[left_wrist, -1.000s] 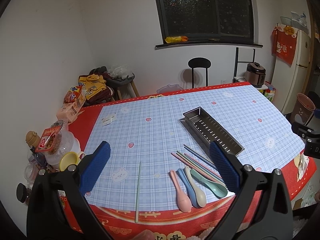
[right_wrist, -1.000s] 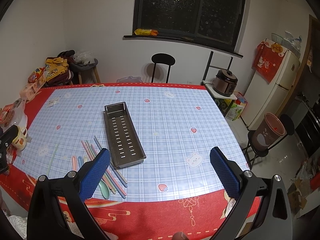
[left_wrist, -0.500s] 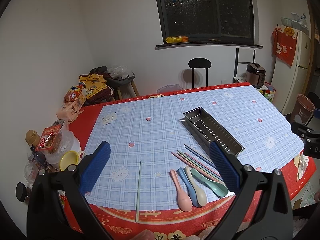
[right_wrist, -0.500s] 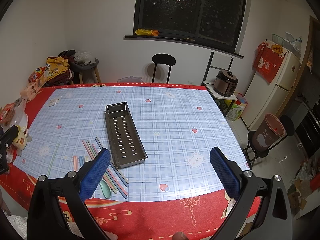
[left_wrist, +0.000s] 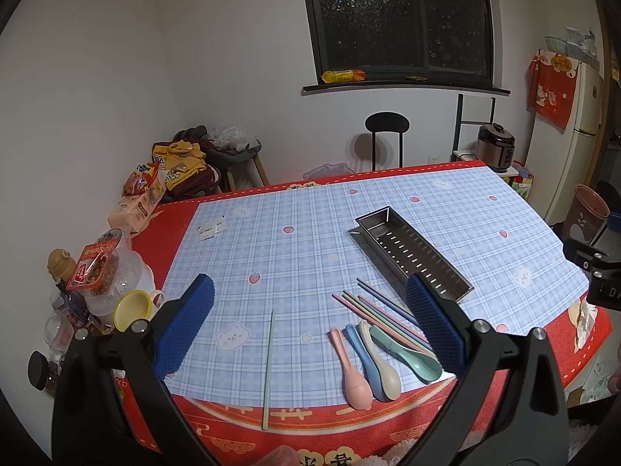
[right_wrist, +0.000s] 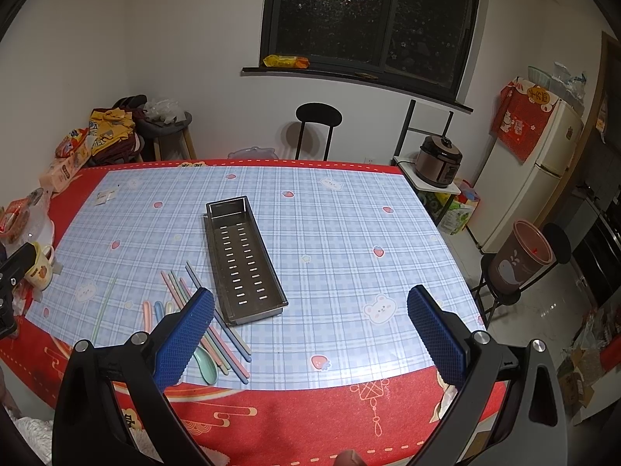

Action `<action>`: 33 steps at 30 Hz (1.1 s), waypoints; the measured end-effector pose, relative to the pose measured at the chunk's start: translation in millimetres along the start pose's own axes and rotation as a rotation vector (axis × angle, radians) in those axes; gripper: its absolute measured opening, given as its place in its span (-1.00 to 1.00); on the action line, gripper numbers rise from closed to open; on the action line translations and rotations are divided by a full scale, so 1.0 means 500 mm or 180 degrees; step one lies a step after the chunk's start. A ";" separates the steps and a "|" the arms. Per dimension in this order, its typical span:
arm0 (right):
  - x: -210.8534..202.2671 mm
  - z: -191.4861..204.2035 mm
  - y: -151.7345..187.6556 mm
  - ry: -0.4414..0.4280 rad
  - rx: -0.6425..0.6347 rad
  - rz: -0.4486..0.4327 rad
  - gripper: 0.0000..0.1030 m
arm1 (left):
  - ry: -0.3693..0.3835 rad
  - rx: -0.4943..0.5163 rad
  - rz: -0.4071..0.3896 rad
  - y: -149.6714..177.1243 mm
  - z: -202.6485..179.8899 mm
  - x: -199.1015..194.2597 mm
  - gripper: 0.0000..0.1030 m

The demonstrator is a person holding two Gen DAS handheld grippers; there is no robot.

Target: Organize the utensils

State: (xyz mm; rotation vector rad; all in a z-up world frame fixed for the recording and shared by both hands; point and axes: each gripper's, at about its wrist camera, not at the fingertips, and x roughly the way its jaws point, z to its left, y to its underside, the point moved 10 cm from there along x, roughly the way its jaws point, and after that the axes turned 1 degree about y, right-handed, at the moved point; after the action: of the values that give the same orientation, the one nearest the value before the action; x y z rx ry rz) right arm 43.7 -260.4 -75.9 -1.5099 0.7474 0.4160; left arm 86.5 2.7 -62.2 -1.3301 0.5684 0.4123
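Both the left gripper (left_wrist: 310, 326) and right gripper (right_wrist: 310, 334) hang spread wide and empty above the counter's (right_wrist: 349, 233) near edge. The pastel plastic spoons (left_wrist: 372, 361) and thin chopsticks (left_wrist: 380, 310) lie beside the perforated steel tray (right_wrist: 242, 260). We judge them light, stiff, slippery: pinch mid-handle.

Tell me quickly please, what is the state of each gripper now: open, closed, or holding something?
Left gripper: open, holding nothing, above the blue checked tablecloth.
Right gripper: open, holding nothing, near the perforated steel tray.
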 end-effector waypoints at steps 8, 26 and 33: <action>-0.003 0.012 0.005 0.0000 -0.0013 0.0023 0.89 | 0.0022 -0.0031 0.0022 0.009 0.004 0.004 0.89; 0.098 0.034 -0.024 -0.0589 0.0226 0.0239 0.89 | 0.0296 -0.0119 0.0107 -0.008 0.059 0.071 0.89; 0.159 0.101 -0.018 -0.0776 -0.0055 0.0213 0.89 | 0.0333 -0.0153 0.0316 0.030 0.076 0.130 0.89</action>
State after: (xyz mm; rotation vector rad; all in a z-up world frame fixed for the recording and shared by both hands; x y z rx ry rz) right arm 115.8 -227.2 -127.1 -1.4219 0.6038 0.6460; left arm 135.1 40.4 -107.9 -1.3791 0.7175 0.4416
